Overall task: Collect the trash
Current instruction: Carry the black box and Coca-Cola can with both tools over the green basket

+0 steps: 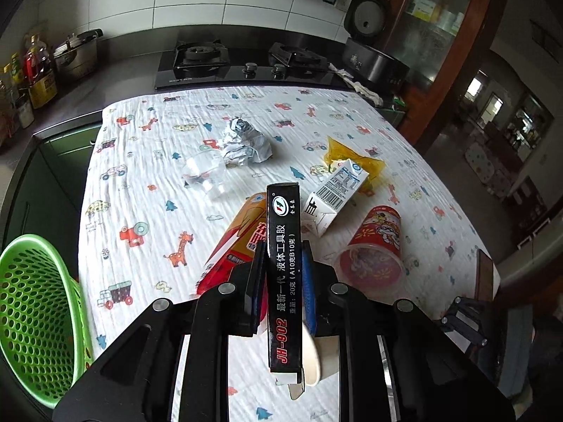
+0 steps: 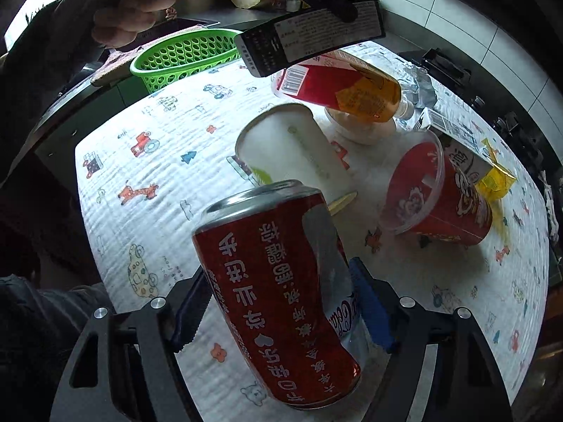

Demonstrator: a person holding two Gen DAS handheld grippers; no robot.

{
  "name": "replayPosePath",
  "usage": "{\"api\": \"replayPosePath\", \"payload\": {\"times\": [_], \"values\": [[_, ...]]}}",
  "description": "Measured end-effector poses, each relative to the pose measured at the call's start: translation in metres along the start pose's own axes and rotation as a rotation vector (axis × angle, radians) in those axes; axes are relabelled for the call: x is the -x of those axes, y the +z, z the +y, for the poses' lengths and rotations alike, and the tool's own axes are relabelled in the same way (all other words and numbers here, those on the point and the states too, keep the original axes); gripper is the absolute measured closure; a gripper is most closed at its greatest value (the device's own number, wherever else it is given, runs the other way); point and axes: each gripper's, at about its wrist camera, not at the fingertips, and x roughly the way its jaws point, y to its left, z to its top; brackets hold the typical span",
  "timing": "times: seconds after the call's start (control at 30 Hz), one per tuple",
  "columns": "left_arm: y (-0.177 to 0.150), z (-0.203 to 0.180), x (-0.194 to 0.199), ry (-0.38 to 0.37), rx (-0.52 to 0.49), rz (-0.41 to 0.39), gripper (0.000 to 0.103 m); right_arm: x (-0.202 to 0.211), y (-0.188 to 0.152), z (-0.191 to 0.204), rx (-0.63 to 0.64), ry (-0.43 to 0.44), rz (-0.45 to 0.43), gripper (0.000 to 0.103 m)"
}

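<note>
Worktop (image 1: 147,161), covered by white cartoon-print cloth. Lying directly on it: crumpled foil wrapper (image 1: 244,140); clear plastic cup (image 1: 207,176), on its side; milk carton (image 1: 334,193) partly over yellow wrapper (image 1: 355,156); red noodle cup (image 1: 373,242), tipped; white paper cup (image 2: 295,151), tipped; red-orange pouch (image 2: 345,86).

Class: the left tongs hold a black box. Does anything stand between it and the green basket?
Nothing visible does. The black cardboard box in the left tongs has only bare patterned cloth before the green perforated plastic basket.
</note>
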Motion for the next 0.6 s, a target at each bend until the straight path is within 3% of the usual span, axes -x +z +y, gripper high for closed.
{"api": "replayPosePath", "payload": {"times": [0.4,0.6], "values": [[-0.037,0.046,0.051,0.060,0.064,-0.071,0.085,0.020,0.055,0.030,0.024,0.041,-0.089,0.031],[-0.056,0.080,0.082,0.149,0.108,-0.126,0.085,0.026,0.098,0.044,0.022,0.049,-0.134,0.031]]}}
